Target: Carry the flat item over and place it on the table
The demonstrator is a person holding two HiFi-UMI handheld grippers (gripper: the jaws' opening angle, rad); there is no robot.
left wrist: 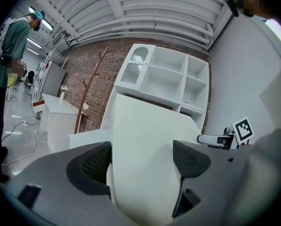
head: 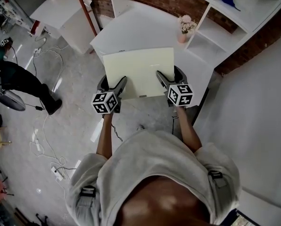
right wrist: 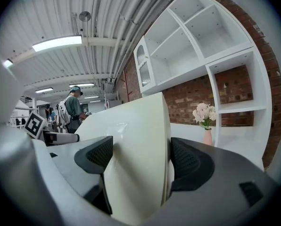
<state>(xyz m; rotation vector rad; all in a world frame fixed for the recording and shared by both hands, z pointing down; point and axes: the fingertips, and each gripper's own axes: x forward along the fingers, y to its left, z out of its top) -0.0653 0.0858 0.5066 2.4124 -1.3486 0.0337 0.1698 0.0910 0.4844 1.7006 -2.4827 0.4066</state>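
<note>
Left gripper [head: 113,83], right gripper [head: 169,77] on cream board [head: 138,68]

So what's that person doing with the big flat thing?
A person is carrying a pale flat board with two grippers. The left gripper is shut on one near corner and the right gripper on the other. The board is out over the white table, close to a little vase of flowers. Neither gripper has let go, so it is not set down yet.
</note>
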